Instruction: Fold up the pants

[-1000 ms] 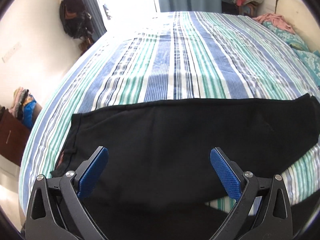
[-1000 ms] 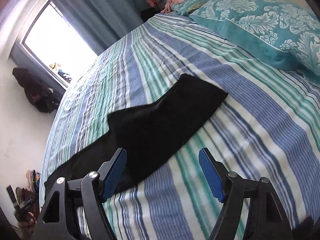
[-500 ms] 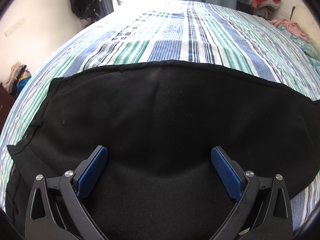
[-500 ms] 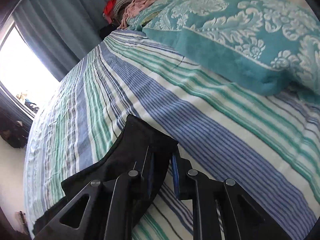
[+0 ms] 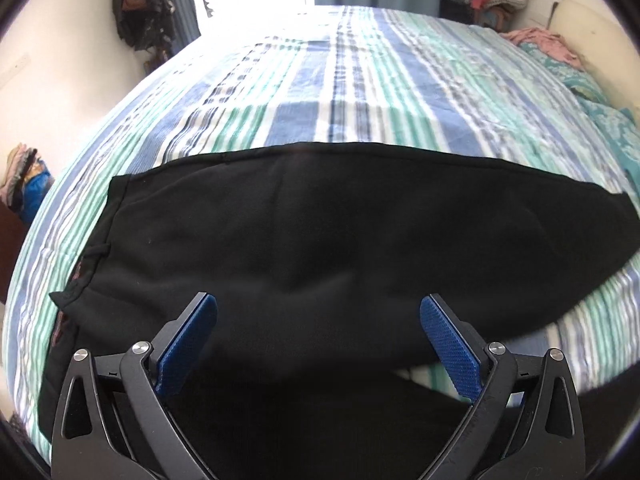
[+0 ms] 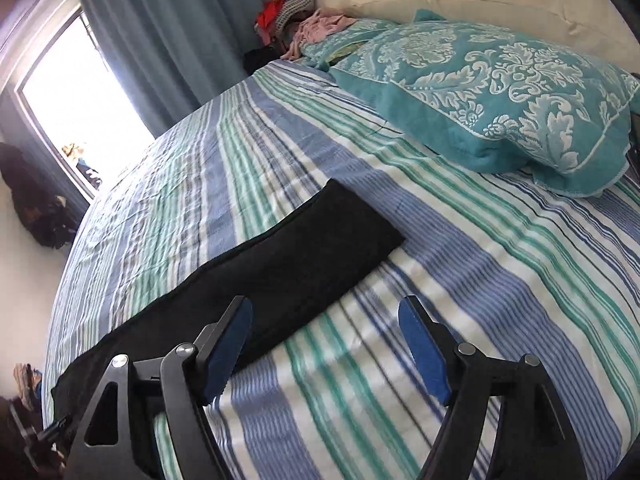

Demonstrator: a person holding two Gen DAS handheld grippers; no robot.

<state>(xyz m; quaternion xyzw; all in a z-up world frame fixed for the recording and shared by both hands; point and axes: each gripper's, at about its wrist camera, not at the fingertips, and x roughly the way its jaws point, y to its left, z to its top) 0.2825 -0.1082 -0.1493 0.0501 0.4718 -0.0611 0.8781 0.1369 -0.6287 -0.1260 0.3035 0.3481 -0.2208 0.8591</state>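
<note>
Black pants (image 5: 320, 232) lie flat across the near side of a striped bed, waistband at the left, legs folded one on the other and running to the right. My left gripper (image 5: 318, 330) is open and empty, hovering over the pants' near edge around the seat. In the right wrist view the pants (image 6: 280, 264) end in a leg hem near the pillow. My right gripper (image 6: 324, 338) is open and empty, above the sheet beside the leg's near edge.
The bed (image 5: 360, 80) has a blue, green and white striped sheet. A teal patterned pillow (image 6: 500, 92) lies at its head. Clothes are piled by the curtain (image 6: 292, 8). A bright window (image 6: 80, 92) and dark hanging bags (image 5: 140, 12) are at the far side.
My right gripper was shut on the leg hem half a second ago; now it is open and drawn back, the hem lying flat. My left gripper has pulled back a little, still open.
</note>
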